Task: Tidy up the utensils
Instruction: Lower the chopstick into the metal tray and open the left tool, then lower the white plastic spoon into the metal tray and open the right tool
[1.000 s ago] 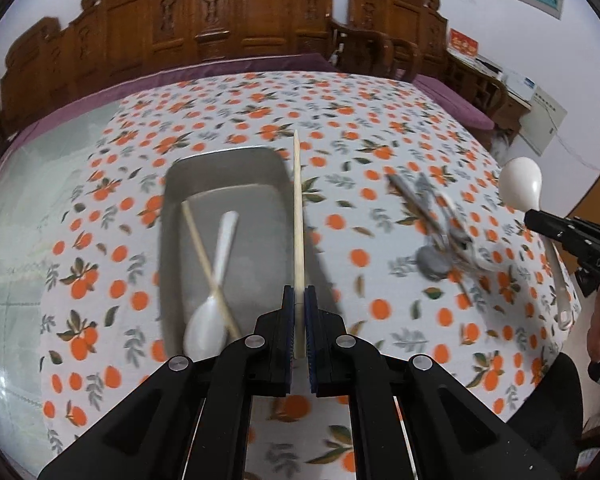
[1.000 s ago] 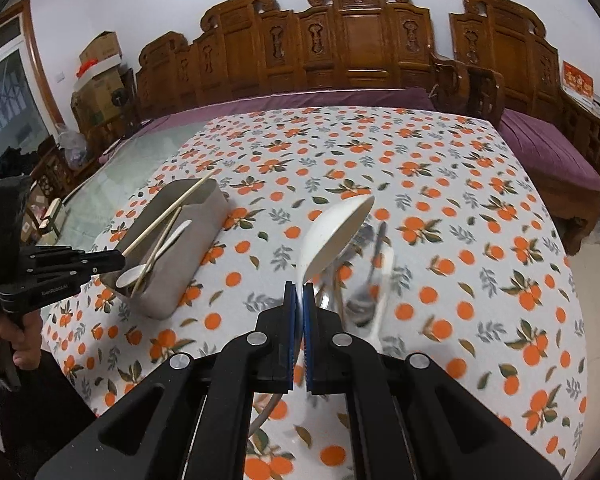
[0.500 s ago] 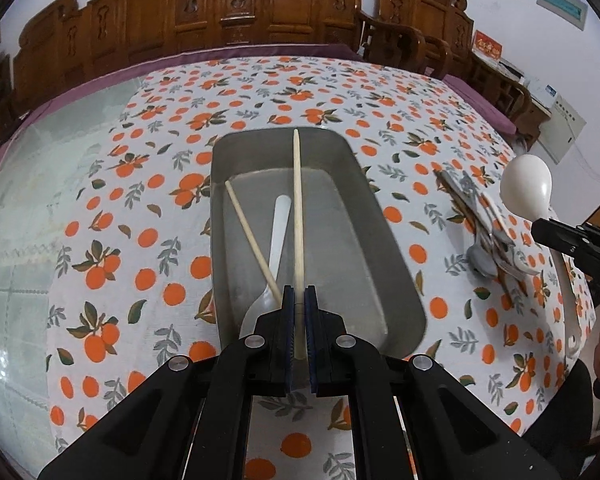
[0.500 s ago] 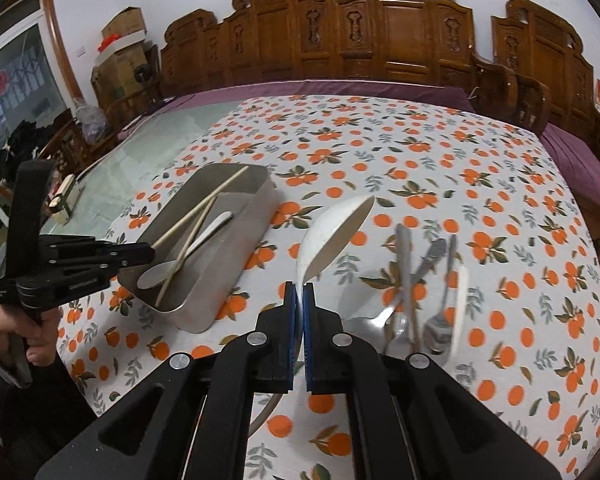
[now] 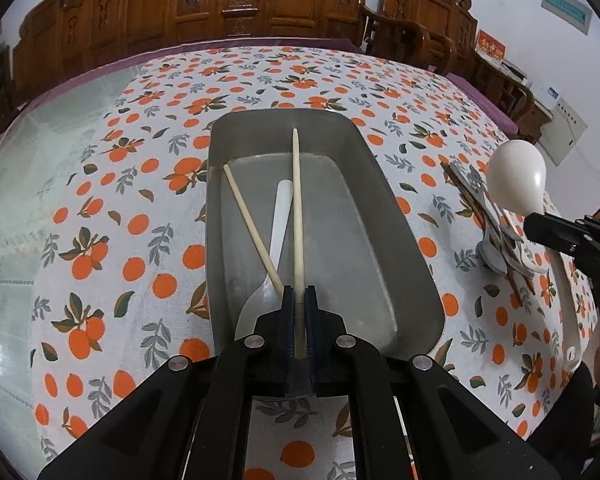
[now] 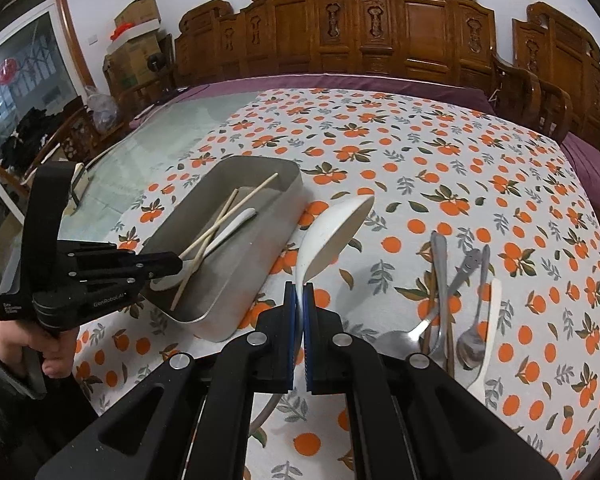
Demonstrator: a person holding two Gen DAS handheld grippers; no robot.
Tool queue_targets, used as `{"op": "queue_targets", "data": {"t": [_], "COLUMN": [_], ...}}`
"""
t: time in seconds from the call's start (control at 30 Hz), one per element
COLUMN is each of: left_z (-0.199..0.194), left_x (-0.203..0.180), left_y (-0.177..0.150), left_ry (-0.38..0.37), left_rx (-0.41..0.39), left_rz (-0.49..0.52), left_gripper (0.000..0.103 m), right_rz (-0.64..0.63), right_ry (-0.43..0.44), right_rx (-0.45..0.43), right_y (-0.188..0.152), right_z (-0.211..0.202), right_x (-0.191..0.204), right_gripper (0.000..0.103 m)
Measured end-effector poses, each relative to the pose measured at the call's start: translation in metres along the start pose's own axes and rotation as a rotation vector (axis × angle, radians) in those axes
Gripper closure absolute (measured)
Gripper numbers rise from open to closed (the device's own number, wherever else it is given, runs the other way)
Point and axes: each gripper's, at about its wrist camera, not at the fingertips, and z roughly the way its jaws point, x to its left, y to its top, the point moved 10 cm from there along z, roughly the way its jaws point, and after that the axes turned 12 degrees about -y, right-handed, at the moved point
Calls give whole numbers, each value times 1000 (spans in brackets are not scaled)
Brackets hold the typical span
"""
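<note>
Swung both loads toward the tray (image 5: 384, 196) within the last second — left gripper (image 5: 299, 304) clenched on a chopstick (image 5: 297, 216) now hanging over the tray's inside, above a second chopstick (image 5: 252, 224) and a white spoon (image 5: 278, 232) lying there. Right gripper (image 6: 299, 300) clamped on the ladle (image 6: 332, 236), bowl raised just beside the tray wall — likely next in. Metal spoons (image 6: 448, 304) left loose on the cloth, well right.

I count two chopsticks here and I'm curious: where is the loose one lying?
In the left wrist view the loose chopstick lies slanted inside the metal tray, across the white spoon, just left of the chopstick held in the left gripper.
</note>
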Motion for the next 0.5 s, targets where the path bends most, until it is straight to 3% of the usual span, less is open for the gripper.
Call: {"op": "queue_targets", "data": {"t": [0.27, 0.4, 0.5], "left_z": [-14, -26, -34], "left_x": [-5, -1, 6], "left_y": [7, 14, 19], "left_ry": [-11, 6, 18], "left_rx": [-52, -91, -116], "left_rz": [21, 29, 20], "left_gripper": [97, 88, 87], "right_rz": [-6, -19, -28], "right_ry": [31, 42, 53], "right_rx": [-16, -28, -32], "right_y": [14, 23, 32], "right_z": [2, 6, 12], "right_x": [16, 27, 38], "right_gripper": [99, 99, 99]}}
